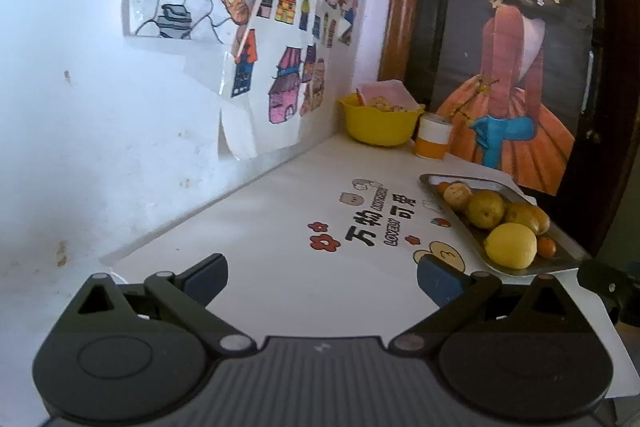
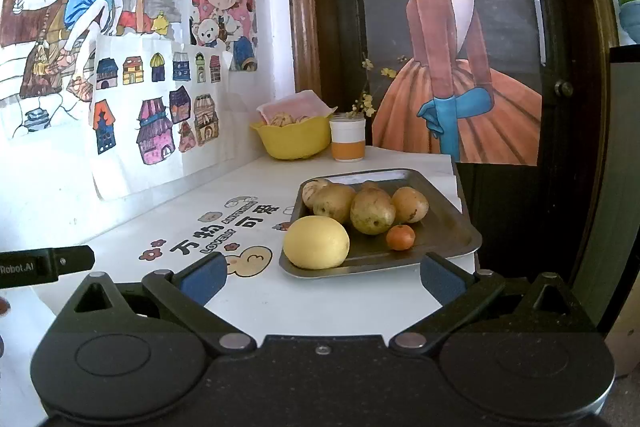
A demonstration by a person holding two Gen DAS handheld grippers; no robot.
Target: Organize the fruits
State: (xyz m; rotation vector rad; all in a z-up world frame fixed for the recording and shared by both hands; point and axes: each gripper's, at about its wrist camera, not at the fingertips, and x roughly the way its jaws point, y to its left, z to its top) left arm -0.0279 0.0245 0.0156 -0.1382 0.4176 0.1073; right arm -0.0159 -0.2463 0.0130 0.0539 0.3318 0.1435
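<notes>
one metal tray (image 2: pixel 452 239) carrying one big yellow lemon (image 2: pixel 317 242), four brownish pears (image 2: pixel 372 211) and one small orange (image 2: pixel 400 237); behind, one yellow bowl (image 2: pixel 294 141) and one jar (image 2: pixel 347 141).

At the far end of the white tabletop (image 2: pixel 280 291) a yellow bowl (image 2: pixel 294 141) sits in the corner, holding some pale lumpy food with a pink packet (image 2: pixel 298 105) leaning out of it. Just to its right stands a small jar (image 2: pixel 347 138), white above and orange below. Printed characters and little flower cartoons (image 2: pixel 224 231) mark the tabletop. Children's drawings of coloured houses (image 2: pixel 160 107) hang on the left wall, and a poster of a girl in an orange dress (image 2: pixel 460 67) covers the dark door on the right.
</notes>
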